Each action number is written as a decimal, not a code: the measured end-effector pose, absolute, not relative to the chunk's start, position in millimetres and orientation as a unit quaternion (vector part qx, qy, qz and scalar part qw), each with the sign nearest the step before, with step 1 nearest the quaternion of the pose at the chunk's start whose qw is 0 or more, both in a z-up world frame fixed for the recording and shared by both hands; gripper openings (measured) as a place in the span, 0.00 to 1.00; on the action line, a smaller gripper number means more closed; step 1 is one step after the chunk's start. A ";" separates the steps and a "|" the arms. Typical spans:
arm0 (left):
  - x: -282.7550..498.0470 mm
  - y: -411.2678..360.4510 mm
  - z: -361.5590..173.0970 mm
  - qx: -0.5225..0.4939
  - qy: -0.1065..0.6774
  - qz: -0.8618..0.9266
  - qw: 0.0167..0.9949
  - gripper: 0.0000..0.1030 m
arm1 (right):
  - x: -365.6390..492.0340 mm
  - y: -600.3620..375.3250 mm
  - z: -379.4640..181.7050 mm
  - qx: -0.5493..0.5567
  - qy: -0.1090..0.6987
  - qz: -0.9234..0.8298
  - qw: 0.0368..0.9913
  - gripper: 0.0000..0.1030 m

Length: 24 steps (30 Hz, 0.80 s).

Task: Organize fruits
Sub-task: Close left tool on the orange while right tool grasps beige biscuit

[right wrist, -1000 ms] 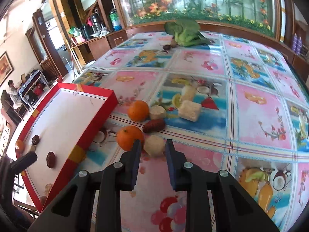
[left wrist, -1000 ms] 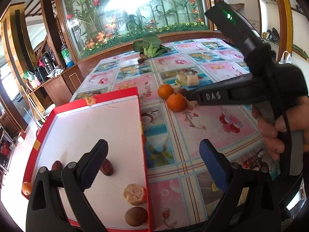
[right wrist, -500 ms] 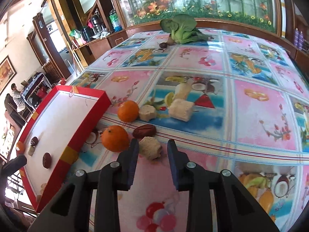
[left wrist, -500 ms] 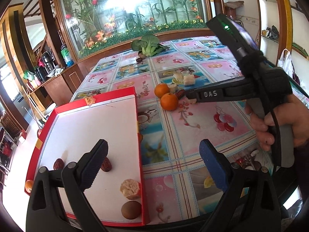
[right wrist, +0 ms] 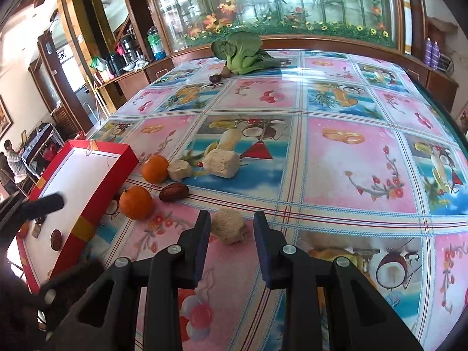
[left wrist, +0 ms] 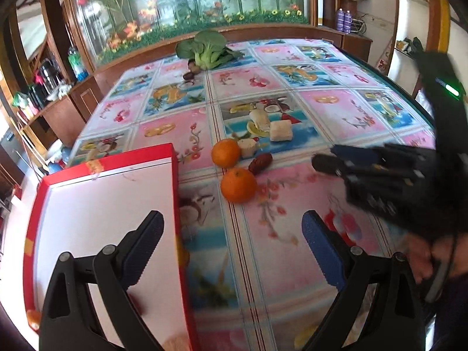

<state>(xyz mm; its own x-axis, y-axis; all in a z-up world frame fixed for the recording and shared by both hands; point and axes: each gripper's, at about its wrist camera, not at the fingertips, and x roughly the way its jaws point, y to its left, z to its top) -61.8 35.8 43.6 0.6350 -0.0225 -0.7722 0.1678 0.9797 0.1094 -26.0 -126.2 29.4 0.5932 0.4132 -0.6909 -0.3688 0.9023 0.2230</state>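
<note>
While the red tray (right wrist: 96,193) at the desk's (right wrist: 351,158) left edge already holds a few small fruits — a dark date-like piece (right wrist: 55,239) and an orange one at its near corner (left wrist: 32,318) show there — most of the sorting looks undone. On the cloth just right of the tray lie two tangerines (right wrist: 137,202) (right wrist: 155,168), a brown date (right wrist: 173,192), a small pale chunk (right wrist: 179,170) touching the farther tangerine, and a larger pale block (right wrist: 222,163) beyond. Bok choy (right wrist: 242,54) sits near the far edge.

Nearest to being moved is a pale, rough lump (right wrist: 229,229), lying on the cloth between the fingers of the right gripper (right wrist: 231,234). Those fingers are partly spread, with a gap on each side of the lump, so I judge nothing is pinched yet. Its long axis seems to run across the gripper's opening, left to right, slightly angled toward the near right; it has no clear pointing end.

The left gripper (left wrist: 231,245) hangs wide apart and empty over the tray's right wall (left wrist: 178,204).
</note>
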 end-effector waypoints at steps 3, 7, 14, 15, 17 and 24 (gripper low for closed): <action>-48.5 36.2 39.5 0.087 0.433 -0.061 0.895 0.87 | -26.9 -124.5 29.5 0.022 0.393 0.223 0.892 0.29; -36.5 33.7 32.8 0.114 0.437 -0.067 0.890 0.85 | -27.4 -122.5 28.7 0.017 0.395 0.226 0.890 0.29; -18.9 33.4 31.4 0.106 0.449 -0.076 0.884 0.76 | -29.4 -118.6 27.3 0.010 0.401 0.239 0.885 0.30; -16.7 31.8 31.1 0.111 0.449 -0.077 0.883 0.75 | -28.1 -118.7 25.4 0.010 0.407 0.239 0.882 0.30; -13.5 29.6 30.1 0.113 0.452 -0.082 0.881 0.72 | -26.8 -119.2 23.0 0.013 0.415 0.238 0.878 0.30; -2.2 30.3 18.1 0.100 0.487 -0.109 0.861 0.68 | -28.8 -117.5 22.9 0.011 0.413 0.247 0.877 0.30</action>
